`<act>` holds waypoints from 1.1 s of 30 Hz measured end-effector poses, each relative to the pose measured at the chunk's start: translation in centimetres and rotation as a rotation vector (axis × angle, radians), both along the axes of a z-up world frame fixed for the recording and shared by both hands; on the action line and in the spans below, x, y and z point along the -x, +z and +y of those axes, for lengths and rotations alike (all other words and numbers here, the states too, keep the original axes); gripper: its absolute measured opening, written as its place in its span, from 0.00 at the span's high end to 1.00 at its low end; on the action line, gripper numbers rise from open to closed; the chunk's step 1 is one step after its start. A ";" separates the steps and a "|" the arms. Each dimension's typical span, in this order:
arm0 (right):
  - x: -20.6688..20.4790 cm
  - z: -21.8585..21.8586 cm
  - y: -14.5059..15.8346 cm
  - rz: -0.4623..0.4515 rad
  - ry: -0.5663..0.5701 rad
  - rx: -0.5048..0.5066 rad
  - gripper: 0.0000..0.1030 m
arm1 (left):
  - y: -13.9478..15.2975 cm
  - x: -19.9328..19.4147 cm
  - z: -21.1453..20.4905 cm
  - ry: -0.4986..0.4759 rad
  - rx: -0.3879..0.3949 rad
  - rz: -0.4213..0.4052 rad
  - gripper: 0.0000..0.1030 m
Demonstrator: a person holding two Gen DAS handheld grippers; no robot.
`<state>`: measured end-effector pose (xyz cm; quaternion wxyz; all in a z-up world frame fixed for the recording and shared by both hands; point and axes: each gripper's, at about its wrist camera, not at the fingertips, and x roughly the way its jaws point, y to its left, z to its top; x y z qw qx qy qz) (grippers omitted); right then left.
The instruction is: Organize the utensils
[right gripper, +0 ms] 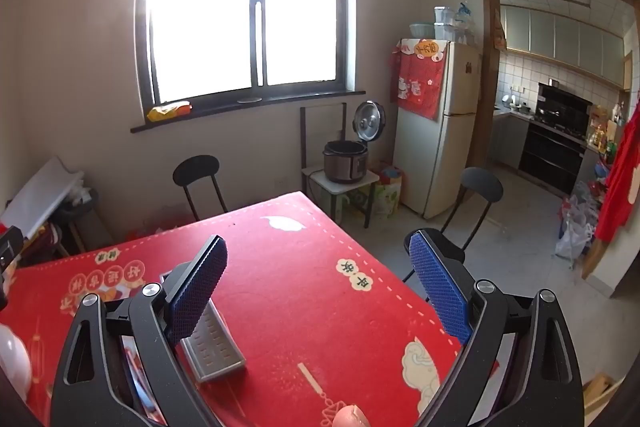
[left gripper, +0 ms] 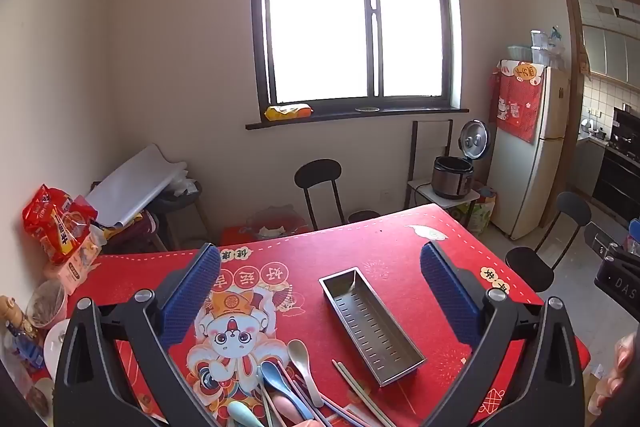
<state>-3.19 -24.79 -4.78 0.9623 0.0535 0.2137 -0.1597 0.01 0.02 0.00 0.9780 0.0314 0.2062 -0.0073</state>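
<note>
A perforated steel utensil tray [left gripper: 370,321] lies empty on the red table mat [left gripper: 320,259]. Beside it, near the front edge, lies a loose pile of pastel spoons [left gripper: 298,359] and chopsticks [left gripper: 356,387]. My left gripper [left gripper: 320,267] is open and empty, held above the mat behind the pile. My right gripper [right gripper: 318,255] is open and empty over the table's right side. The tray [right gripper: 214,347] shows in the right wrist view, partly hidden behind the left finger. One chopstick tip [right gripper: 314,381] shows there too.
Snack bags [left gripper: 56,223], a cup [left gripper: 46,303] and jars crowd the table's left edge. Black chairs [left gripper: 320,183] stand behind and right of the table [right gripper: 476,199]. A rice cooker [right gripper: 346,161] and a fridge [right gripper: 436,131] stand beyond.
</note>
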 end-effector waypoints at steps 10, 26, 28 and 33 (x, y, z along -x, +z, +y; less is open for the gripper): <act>0.1 0.0 0.0 0.000 -0.001 0.002 0.13 | 0.0 0.0 0.0 -0.001 0.000 0.002 0.05; -0.1 -0.1 0.2 0.007 0.000 0.002 0.13 | 0.0 0.0 0.0 -0.003 0.000 0.006 0.05; -0.2 0.1 0.3 0.005 -0.001 0.002 0.13 | 0.0 0.0 0.0 -0.003 0.001 0.005 0.05; -0.1 0.0 0.3 0.005 -0.002 0.002 0.13 | 0.1 0.1 -0.1 -0.005 0.002 0.005 0.05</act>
